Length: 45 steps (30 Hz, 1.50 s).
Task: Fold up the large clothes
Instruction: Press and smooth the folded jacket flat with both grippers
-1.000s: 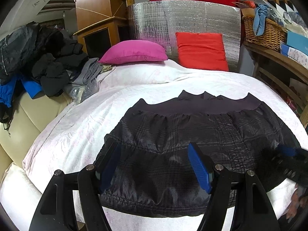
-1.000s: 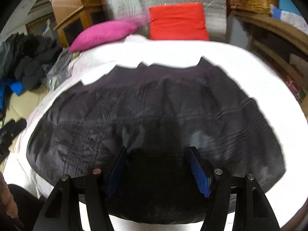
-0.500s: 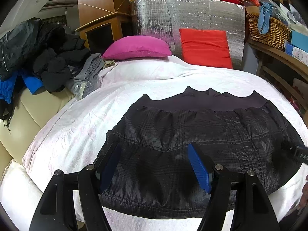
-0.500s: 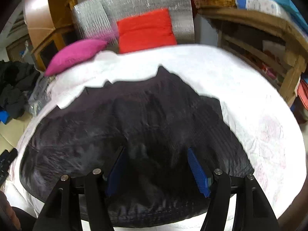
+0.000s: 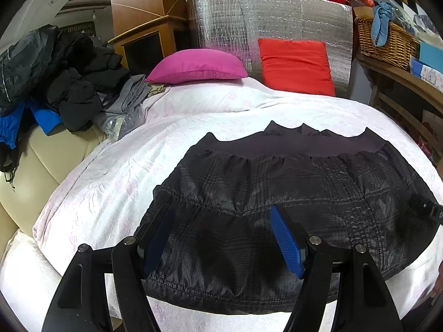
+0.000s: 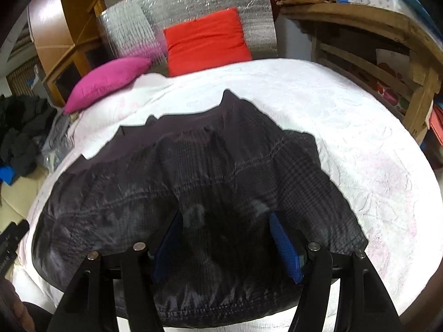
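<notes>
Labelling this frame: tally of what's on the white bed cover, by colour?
Dark: 1, skirt
Pink: 1, pillow
Red: 1, cushion
Total: 3
Clothes pile lies off the cover, on the left, not counted.

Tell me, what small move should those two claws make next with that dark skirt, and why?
Probably lower both and pinch the near hem. The dark skirt lies spread flat on the white bedcover, and the left gripper and right gripper hover open above it, holding nothing.
</notes>
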Tool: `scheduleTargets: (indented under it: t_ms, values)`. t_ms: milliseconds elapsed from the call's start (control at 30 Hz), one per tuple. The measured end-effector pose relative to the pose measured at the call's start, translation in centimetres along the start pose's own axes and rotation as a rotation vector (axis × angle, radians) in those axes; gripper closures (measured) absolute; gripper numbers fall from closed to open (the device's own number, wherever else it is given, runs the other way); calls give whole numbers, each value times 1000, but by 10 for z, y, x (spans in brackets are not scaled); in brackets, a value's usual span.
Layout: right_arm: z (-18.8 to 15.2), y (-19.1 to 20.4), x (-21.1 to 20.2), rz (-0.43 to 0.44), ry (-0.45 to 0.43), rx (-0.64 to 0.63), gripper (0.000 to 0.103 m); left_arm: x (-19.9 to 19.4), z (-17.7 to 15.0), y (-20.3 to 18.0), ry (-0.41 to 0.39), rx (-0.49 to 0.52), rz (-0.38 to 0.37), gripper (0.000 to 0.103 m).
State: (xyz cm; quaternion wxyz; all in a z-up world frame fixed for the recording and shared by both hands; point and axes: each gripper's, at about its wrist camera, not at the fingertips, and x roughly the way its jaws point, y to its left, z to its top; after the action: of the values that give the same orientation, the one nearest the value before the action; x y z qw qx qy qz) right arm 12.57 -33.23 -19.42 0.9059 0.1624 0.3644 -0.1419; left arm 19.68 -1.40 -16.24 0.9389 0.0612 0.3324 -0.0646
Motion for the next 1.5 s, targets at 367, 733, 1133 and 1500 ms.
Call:
scheduleTargets:
  t_ms: [367, 733, 1133, 1500]
  values:
    - [1, 4, -7, 1, -34, -16, 34, -1, 0, 1, -2, 0, 4, 30]
    - [0, 9, -10, 6, -57, -34, 34, 0, 0, 3, 0, -2, 6, 30]
    - [-1, 33, -33, 35, -148, -131, 34, -11, 4, 9, -12, -17, 16, 30]
    - [-2, 64, -87, 40, -234, -212, 34, -77, 24, 28, -142, -53, 50, 23]
